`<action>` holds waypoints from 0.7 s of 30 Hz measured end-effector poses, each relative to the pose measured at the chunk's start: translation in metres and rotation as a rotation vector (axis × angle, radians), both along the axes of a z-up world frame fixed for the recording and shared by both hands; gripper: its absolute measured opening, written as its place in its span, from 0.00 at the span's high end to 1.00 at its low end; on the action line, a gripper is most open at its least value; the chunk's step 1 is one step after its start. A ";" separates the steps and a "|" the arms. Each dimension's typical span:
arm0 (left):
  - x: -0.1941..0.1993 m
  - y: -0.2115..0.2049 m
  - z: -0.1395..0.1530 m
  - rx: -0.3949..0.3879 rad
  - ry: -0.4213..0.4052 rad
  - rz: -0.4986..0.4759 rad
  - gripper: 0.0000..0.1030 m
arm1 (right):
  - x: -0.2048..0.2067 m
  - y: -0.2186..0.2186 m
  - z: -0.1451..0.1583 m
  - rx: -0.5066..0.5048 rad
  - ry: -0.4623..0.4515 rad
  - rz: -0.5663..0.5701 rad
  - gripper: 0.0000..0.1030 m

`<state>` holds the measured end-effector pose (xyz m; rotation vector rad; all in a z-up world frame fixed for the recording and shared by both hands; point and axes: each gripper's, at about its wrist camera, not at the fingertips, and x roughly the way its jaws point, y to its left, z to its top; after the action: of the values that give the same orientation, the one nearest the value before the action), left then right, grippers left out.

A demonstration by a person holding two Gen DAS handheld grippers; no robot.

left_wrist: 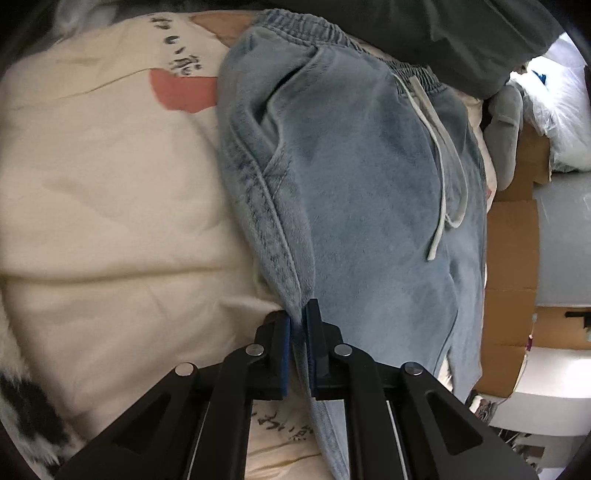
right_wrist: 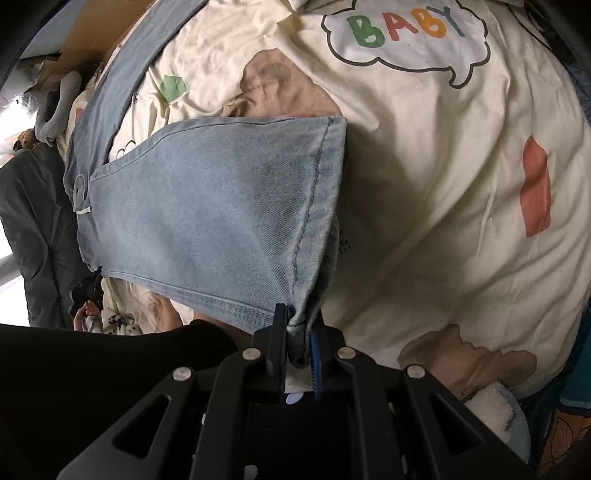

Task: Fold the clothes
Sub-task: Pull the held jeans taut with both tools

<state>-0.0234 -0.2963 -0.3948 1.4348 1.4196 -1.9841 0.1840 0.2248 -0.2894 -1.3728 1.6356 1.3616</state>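
Jeans: my light-blue jeans (left_wrist: 369, 192) lie stretched across the cream quilt (left_wrist: 110, 192) on the bed, waist end near the person's dark sleeve, leg end out toward the printed "BABY" patch (right_wrist: 402, 33).
Left gripper: my left gripper (left_wrist: 298, 325) is clenched on the side seam of the jeans, below the pocket; the cloth runs between the blue pads.
Right gripper: my right gripper (right_wrist: 297, 332) is clenched on a bunched corner of the leg hem (right_wrist: 317, 192), the denim rolled up between the pads.
Weight: I judge it moderately heavy for cloth; the leg hangs taut from my hold and sags in the middle.
Feel: soft and limp, not fragile, with thick stitched seams that resist slipping.
Where to hold: seams and hem corners, as I do now; plain single cloth would likely slide out.
Loose bit: the white drawstring (left_wrist: 443, 177) dangles and could get caught in the fold.
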 end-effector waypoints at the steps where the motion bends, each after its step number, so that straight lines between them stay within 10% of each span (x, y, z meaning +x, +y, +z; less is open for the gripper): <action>1: -0.002 -0.002 0.001 -0.003 0.003 0.001 0.93 | 0.000 0.001 0.001 0.002 0.000 0.000 0.91; 9: 0.020 -0.020 -0.003 0.032 0.008 0.093 0.92 | -0.004 0.010 0.023 0.029 0.008 0.006 0.91; 16: 0.025 -0.035 0.002 0.012 0.023 0.129 0.55 | -0.009 0.021 0.050 0.070 0.019 0.016 0.91; 21: 0.013 -0.045 0.001 0.004 0.024 0.106 0.52 | -0.014 0.024 0.062 0.092 0.028 0.002 0.91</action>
<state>-0.0101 -0.3416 -0.3934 1.3125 1.4784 -1.9405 0.1705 0.2491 -0.2269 -1.3079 1.5693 1.4451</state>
